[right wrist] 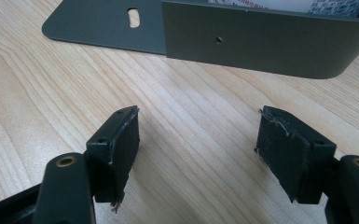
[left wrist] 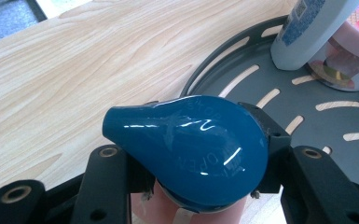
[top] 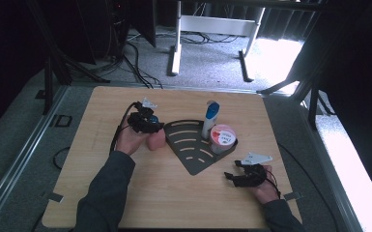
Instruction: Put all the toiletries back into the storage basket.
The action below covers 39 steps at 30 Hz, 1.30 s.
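Note:
A pink bottle (top: 155,140) with a glossy blue cap (left wrist: 186,144) stands on the wooden table (top: 125,193), just left of a dark slotted corner tray (top: 188,154). My left gripper (top: 150,124) sits at the bottle's top, and in the left gripper view its pads (left wrist: 265,149) lie against both sides under the cap. My right gripper (top: 236,175) rests low over the table near the tray's right wall (right wrist: 261,42). Its jaws (right wrist: 198,130) stand wide apart with bare wood between them.
Upright in the tray stand a white and blue bottle (top: 209,118) and a round tub with a pink lid (top: 222,137). The table's front edge lies close to both forearms. Desk legs and cables are on the floor beyond the far edge.

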Each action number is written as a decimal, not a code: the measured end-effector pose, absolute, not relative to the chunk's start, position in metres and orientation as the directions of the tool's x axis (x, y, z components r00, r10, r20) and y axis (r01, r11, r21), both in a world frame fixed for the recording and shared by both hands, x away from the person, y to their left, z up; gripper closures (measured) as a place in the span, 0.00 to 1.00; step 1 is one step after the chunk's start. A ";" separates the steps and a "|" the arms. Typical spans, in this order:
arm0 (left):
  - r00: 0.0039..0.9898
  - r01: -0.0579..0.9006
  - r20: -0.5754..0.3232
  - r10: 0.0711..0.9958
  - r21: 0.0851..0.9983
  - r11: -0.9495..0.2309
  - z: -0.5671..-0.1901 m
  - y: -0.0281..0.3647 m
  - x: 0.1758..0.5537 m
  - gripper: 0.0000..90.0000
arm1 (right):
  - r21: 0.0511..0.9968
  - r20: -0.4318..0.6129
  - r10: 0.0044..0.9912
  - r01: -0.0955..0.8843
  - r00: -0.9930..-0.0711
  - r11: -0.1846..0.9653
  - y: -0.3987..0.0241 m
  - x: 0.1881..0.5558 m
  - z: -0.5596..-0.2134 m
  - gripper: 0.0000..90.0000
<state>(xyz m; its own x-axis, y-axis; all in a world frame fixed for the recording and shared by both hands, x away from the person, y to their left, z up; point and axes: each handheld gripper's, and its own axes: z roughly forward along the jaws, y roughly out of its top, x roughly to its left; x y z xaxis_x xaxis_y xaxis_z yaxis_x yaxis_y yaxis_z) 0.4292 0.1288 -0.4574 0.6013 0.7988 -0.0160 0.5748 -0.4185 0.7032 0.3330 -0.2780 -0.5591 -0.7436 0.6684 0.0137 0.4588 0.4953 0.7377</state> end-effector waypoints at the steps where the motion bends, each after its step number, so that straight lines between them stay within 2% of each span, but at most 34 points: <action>1: 0.600 0.575 -0.016 0.800 0.704 -0.417 -0.457 0.129 0.429 0.58 | 0.738 0.013 0.668 0.458 -0.744 0.496 -0.278 0.333 -0.559 0.33; 39: 0.600 0.564 0.021 0.799 0.697 -0.442 -0.429 0.122 0.420 0.59 | 0.739 0.017 0.668 0.460 -0.744 0.493 -0.278 0.333 -0.559 0.32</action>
<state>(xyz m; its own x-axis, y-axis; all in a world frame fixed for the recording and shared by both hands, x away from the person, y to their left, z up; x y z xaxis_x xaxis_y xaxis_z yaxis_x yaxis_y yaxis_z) 0.4195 0.1224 -0.4291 0.6003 0.7995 0.0208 0.5644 -0.4419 0.6973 0.3334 -0.2783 -0.5591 -0.7439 0.6681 0.0171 0.4595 0.4928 0.7389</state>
